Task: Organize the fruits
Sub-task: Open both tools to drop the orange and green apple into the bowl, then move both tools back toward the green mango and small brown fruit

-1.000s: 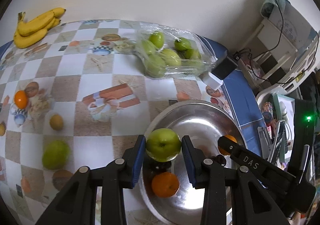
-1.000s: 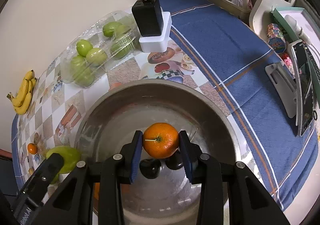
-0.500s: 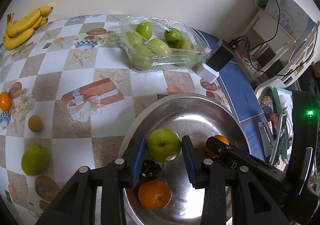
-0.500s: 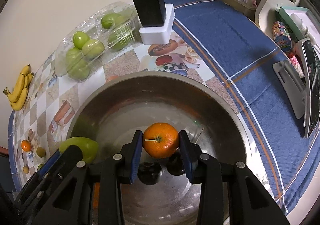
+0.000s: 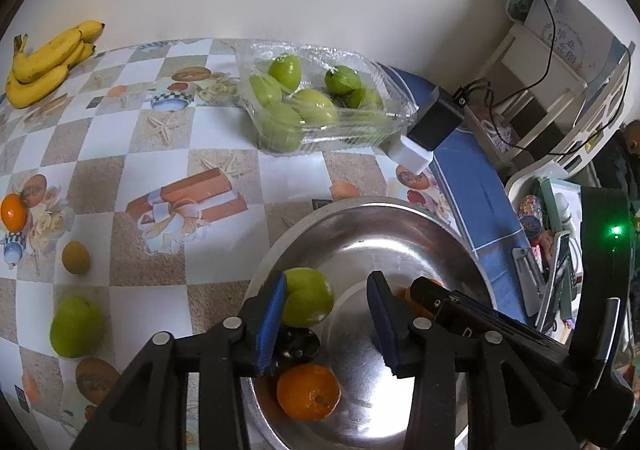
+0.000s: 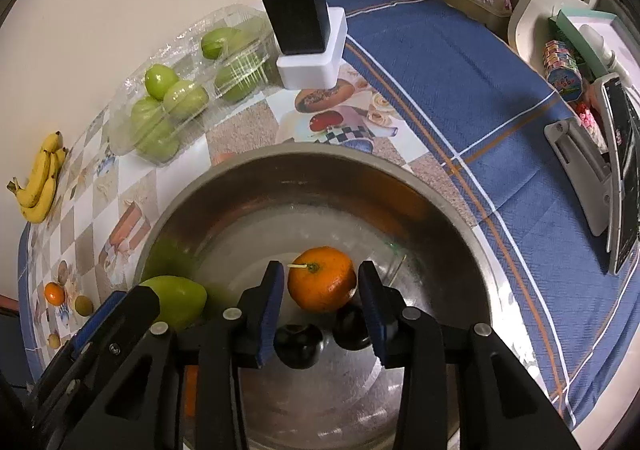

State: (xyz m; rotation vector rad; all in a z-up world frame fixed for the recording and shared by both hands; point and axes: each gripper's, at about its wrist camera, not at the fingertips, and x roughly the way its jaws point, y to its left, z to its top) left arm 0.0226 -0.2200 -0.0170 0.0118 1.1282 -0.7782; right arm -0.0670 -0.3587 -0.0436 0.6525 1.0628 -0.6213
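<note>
Fruit is split between the steel bowl (image 5: pixel 404 218) at lower centre and the checkered table (image 5: pixel 120 138): a green apple (image 5: pixel 308 300), oranges and dark plums lie in the bowl, while another apple (image 5: pixel 75 326), a small orange (image 5: pixel 13 212), bananas (image 5: pixel 44 62) and a wrapped tray (image 5: pixel 320 106) lie at left and top. The left gripper (image 5: pixel 326 324) stands spread, the apple beside its left finger and released; the right gripper (image 6: pixel 322 308) is likewise parted around an orange (image 6: pixel 322 279), gaps showing either side. I judge these fruits firm, round and fairly light, smooth-skinned and apt to roll, so best pinched across the widest middle.
</note>
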